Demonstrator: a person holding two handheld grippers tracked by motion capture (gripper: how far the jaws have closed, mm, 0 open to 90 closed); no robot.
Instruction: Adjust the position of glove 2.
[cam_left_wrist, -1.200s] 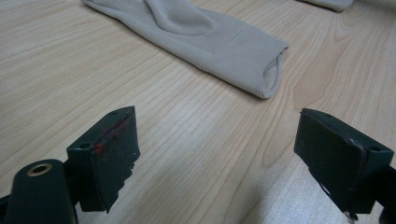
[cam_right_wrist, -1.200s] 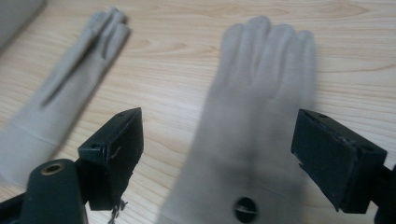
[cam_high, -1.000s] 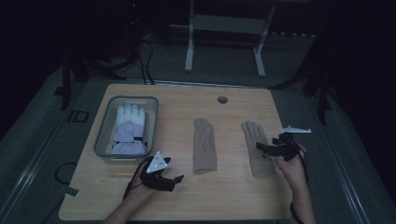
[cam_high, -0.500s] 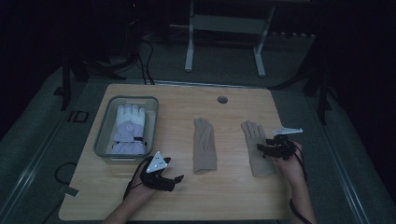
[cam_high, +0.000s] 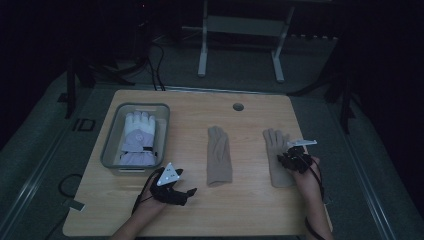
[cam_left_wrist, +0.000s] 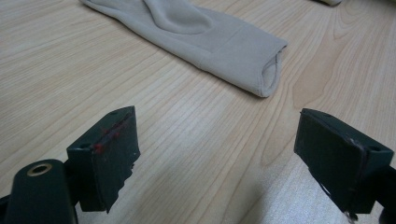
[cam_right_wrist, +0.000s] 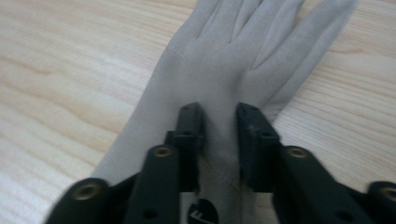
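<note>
Light wooden surface (cam_high: 250, 210) seen from above in a dim room, floor dark all around. Near the left edge, a clear grey bin (cam_high: 111, 150) holding a white and lavender padded glove (cam_high: 136, 140), fingers toward the far edge. At the middle, a beige glove (cam_high: 219, 156) lying flat, fingers toward the far edge, cuff toward the near edge. Toward the right edge, a second beige glove (cam_high: 274, 156) laid the same way, well apart from the first. Near the far edge, a small round grommet hole (cam_high: 238, 107). Beyond the surface, white metal frame legs (cam_high: 202, 50) and dark cables on the floor.

Left tool (cam_high: 189, 192) low over bare wood near the front edge, just in front of the bin, jaws spread wide and gripping nothing. Right tool (cam_high: 283, 159) down on the second beige glove at its right side, jaws narrowed to a slim gap with a pinch of fabric between them.

Left tool view: open cuff of the middle glove (cam_left_wrist: 224, 46) ahead of the jaws, bare wood grain between; red smears on the left jaw pad. Right tool view: close look at the glove's palm and finger seams (cam_right_wrist: 233, 60) directly under the jaws, and a partly hidden round black mark with a pale letter, perhaps an F, too cut off to read.
</note>
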